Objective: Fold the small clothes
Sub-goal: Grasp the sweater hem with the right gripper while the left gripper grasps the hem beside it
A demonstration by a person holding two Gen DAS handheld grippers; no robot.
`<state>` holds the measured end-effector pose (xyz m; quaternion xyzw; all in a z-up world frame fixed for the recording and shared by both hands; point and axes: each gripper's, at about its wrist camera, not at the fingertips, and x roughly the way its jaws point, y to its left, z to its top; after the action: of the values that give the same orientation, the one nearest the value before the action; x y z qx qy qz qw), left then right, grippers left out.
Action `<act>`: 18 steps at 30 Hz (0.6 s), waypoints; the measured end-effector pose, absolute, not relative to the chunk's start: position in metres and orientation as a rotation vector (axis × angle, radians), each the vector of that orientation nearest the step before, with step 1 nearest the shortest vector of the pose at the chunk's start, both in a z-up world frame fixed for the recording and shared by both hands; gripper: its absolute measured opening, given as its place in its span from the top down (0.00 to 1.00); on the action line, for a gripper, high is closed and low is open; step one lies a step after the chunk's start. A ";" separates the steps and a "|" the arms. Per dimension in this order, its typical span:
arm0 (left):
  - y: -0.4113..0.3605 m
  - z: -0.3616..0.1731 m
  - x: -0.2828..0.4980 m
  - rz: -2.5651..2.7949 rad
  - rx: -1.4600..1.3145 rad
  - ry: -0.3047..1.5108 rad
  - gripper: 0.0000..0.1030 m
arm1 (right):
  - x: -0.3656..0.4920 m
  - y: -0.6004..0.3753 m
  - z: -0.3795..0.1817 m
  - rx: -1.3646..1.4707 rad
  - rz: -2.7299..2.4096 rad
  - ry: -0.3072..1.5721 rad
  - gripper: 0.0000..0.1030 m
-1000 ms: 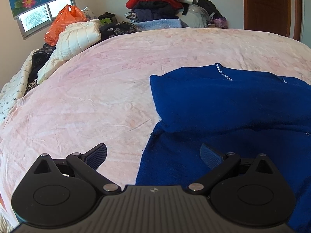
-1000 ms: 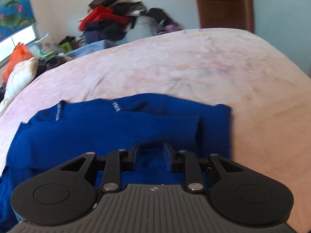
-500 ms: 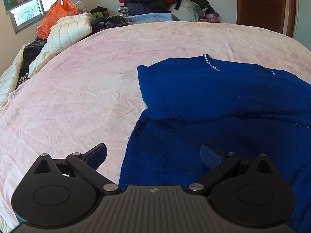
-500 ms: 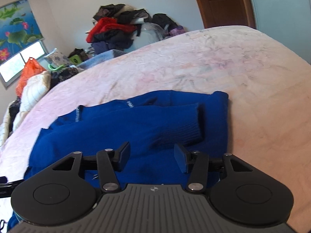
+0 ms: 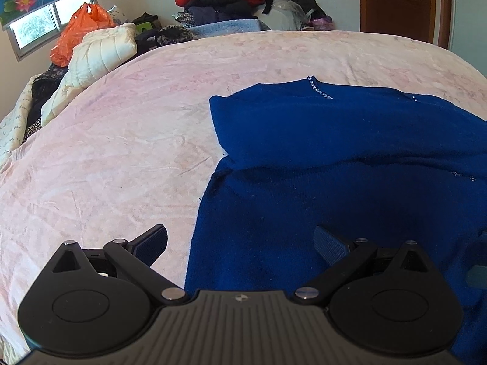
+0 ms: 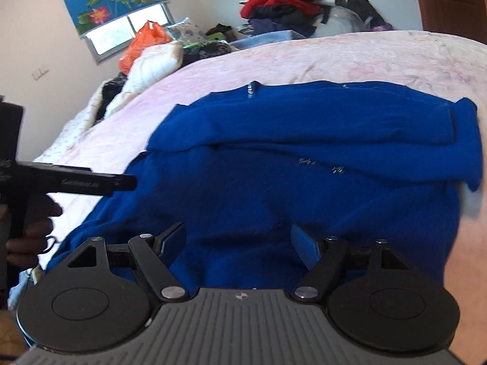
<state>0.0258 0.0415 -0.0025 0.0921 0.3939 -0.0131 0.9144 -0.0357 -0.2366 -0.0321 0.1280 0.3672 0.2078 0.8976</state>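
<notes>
A dark blue sweater (image 5: pixel 334 158) with small studs at the neckline lies flat on the pink bedspread (image 5: pixel 106 158), its sleeves folded across the chest. In the left wrist view my left gripper (image 5: pixel 240 243) hovers open over the sweater's lower left edge, one finger above the bedspread, one above the blue knit. In the right wrist view the sweater (image 6: pixel 289 158) fills the middle. My right gripper (image 6: pixel 237 241) hangs above its lower part, jaws opening, nothing between them. The left gripper's body and the hand holding it (image 6: pixel 30 213) show at the left edge.
A heap of clothes (image 5: pixel 231 0) is piled at the bed's far end. A cream quilted jacket (image 5: pixel 100 51) and an orange plastic bag (image 5: pixel 79 27) lie at the far left by the window. A brown door (image 5: pixel 398 3) stands at the back right.
My right gripper has opened wide and swung leftward, so the sweater now sits centred and the window is in its view. The left gripper has stayed open and barely shifted.
</notes>
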 end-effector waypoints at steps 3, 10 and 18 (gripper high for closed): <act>0.053 -0.002 0.019 -0.040 0.187 0.806 0.00 | -0.060 -0.250 -0.023 0.285 0.462 0.783 0.23; 0.079 -0.007 -0.013 -0.213 0.187 0.832 0.00 | -0.130 -0.249 -0.007 -0.082 0.518 0.912 0.22; 0.081 -0.011 -0.062 -0.401 0.416 0.788 0.00 | -0.165 -0.226 0.004 -0.217 0.661 0.959 0.23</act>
<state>-0.0619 0.0808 -0.0111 0.1996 0.3787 -0.1925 0.8830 -0.1647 -0.2262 0.0040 -0.1022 0.4518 0.3114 0.8297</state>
